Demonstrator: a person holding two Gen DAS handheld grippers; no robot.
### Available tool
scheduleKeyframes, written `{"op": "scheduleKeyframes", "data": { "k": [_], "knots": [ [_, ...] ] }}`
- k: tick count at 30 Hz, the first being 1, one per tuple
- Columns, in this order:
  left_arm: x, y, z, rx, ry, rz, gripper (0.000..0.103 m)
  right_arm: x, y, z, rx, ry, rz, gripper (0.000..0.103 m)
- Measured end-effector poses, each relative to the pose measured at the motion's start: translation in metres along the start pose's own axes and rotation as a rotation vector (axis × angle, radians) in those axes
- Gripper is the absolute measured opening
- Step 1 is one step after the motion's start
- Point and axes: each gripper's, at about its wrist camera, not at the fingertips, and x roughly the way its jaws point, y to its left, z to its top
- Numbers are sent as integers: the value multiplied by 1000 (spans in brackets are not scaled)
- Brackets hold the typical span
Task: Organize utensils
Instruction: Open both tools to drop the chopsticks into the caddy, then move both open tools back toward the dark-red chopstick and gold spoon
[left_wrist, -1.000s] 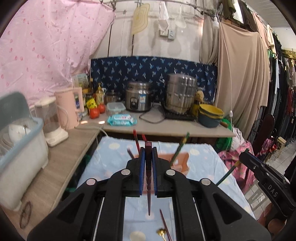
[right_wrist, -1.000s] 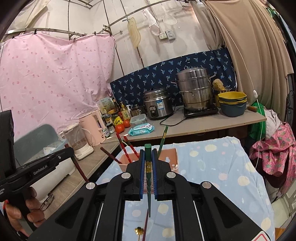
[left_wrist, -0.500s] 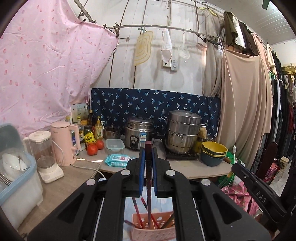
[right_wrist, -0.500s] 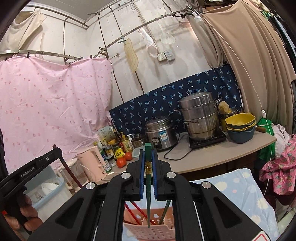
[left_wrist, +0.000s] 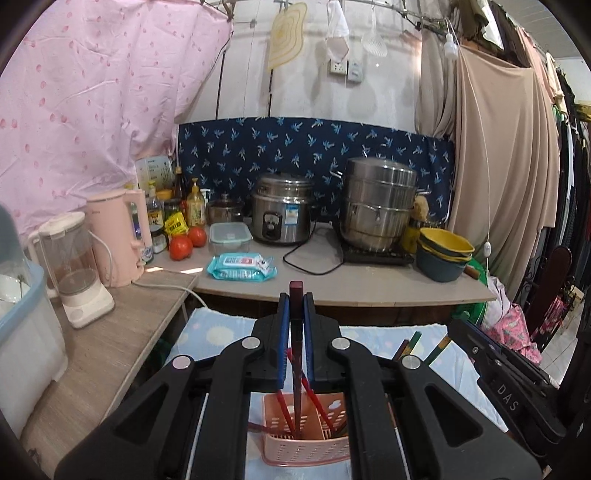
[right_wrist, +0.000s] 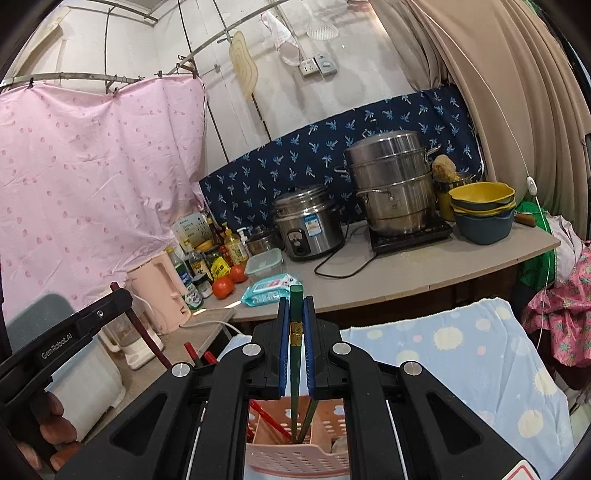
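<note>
My left gripper (left_wrist: 295, 306) is shut on a dark red chopstick (left_wrist: 296, 354) that points down into the pink utensil basket (left_wrist: 306, 448). Red chopsticks (left_wrist: 314, 395) stand in that basket. My right gripper (right_wrist: 295, 314) is shut on a green chopstick (right_wrist: 295, 354) with a gold band. Its tip reaches into the same pink basket (right_wrist: 295, 459), beside another green chopstick (right_wrist: 309, 417) and a red one (right_wrist: 267, 417). The right gripper's body (left_wrist: 506, 380) shows at the right of the left wrist view, and the left gripper's body (right_wrist: 66, 336) at the left of the right wrist view.
The basket stands on a blue patterned cloth (right_wrist: 461, 354). Behind is a counter (left_wrist: 332, 284) with a rice cooker (left_wrist: 282, 208), a steel steamer pot (left_wrist: 376, 206), stacked bowls (left_wrist: 443, 251), wipes (left_wrist: 240, 266), tomatoes (left_wrist: 181, 245), a pink kettle (left_wrist: 118, 236) and a blender (left_wrist: 74, 266).
Both grippers tilted up, then lowered toward the pink basket. Each chopstick's tip has gone down into the basket, and both stay gripped.
</note>
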Motion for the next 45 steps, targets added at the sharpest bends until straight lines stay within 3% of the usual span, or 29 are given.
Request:
{"op": "scheduleKeyframes", "data": {
  "k": [8, 10, 12, 15, 19, 33, 38, 45],
  "knots": [
    [9, -2, -15, 12, 35, 19, 8, 10, 1, -19, -24, 62, -3, 8],
    [6, -3, -17, 22, 29, 36, 14, 9, 3, -22, -31, 64, -14, 13],
    [2, -4, -19, 30, 21, 54, 33, 4, 3, -24, -33, 59, -22, 24],
    [-7, -6, -23, 38, 12, 72, 42, -4, 4, -27, -32, 59, -20, 31],
    [-16, -7, -29, 48, 25, 79, 43, -17, 8, -33, -49, 60, -19, 36],
    [-52, -2, -72, 40, 109, 91, 47, -72, 30, -78, -115, 104, -21, 37],
    [-64, 5, -106, 23, 162, 88, 50, -92, 29, -107, -120, 136, -42, 37],
    [-76, 12, -160, 7, 254, 108, 50, -111, 15, -166, -74, 252, -69, 37]
  ]
}}
